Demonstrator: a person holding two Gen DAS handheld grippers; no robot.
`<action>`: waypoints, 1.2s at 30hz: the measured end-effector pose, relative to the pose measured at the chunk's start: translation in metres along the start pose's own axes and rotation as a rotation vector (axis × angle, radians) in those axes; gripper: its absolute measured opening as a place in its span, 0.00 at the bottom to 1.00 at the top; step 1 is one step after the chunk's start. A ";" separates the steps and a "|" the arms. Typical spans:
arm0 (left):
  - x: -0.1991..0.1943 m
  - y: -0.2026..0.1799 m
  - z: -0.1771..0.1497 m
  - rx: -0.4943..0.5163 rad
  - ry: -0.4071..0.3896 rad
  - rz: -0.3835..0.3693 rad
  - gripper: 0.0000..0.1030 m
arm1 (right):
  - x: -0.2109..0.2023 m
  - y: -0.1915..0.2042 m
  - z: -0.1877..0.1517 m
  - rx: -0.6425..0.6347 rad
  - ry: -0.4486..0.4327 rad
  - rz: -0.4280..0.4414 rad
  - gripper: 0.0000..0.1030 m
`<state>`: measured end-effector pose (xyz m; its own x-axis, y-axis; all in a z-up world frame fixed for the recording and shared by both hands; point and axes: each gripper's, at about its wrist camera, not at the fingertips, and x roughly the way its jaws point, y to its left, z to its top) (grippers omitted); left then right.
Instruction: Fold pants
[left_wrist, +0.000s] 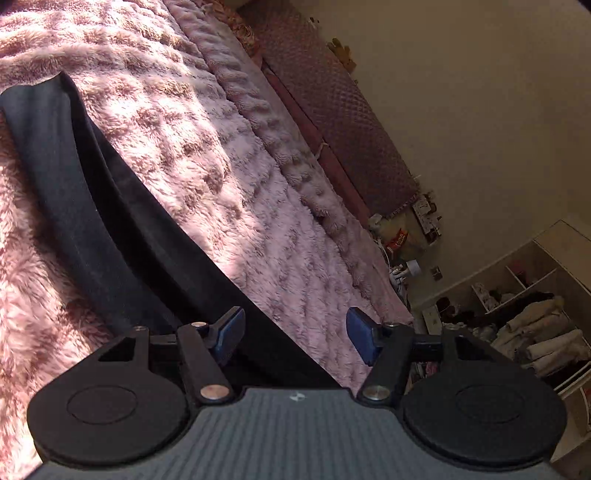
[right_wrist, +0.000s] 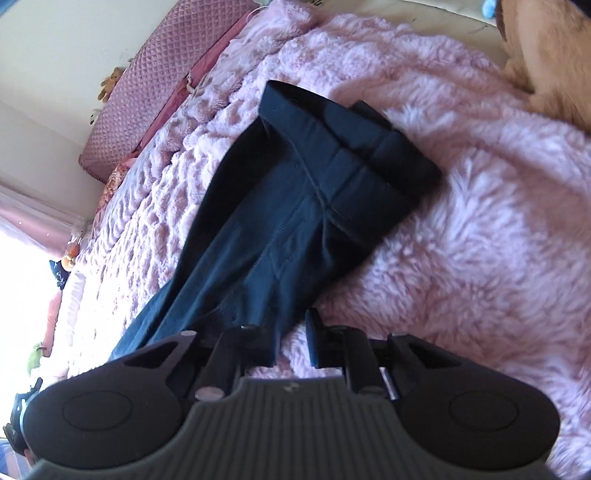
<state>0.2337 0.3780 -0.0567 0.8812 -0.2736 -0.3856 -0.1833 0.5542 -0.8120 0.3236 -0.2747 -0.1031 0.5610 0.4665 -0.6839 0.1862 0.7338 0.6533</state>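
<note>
Dark navy pants lie flat on a fluffy pink blanket, waistband at the far end, legs running toward the camera. My right gripper is open just above the blanket, its left finger over the pants' near edge and its right finger over blanket. In the left wrist view the pants run diagonally from upper left to the gripper. My left gripper is open, its blue pads over the pants' edge, holding nothing.
A quilted pink headboard runs along the wall beyond the bed. A bedside clutter of packets and an open white shelf with clothes stand at the right. A tan plush lies at the blanket's far right corner.
</note>
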 end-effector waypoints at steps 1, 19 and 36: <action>0.002 0.007 -0.013 -0.020 0.001 0.000 0.70 | 0.002 -0.008 -0.004 0.039 -0.020 0.010 0.19; 0.021 0.163 0.011 -0.542 -0.203 -0.044 0.63 | 0.001 -0.054 -0.003 0.365 -0.273 0.183 0.02; -0.014 0.064 0.020 0.038 -0.175 0.094 0.51 | -0.094 -0.033 -0.036 0.016 -0.224 0.038 0.21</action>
<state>0.2185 0.4331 -0.0942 0.9239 -0.0806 -0.3740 -0.2542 0.6012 -0.7576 0.2355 -0.3251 -0.0719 0.7328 0.3712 -0.5703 0.1728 0.7091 0.6836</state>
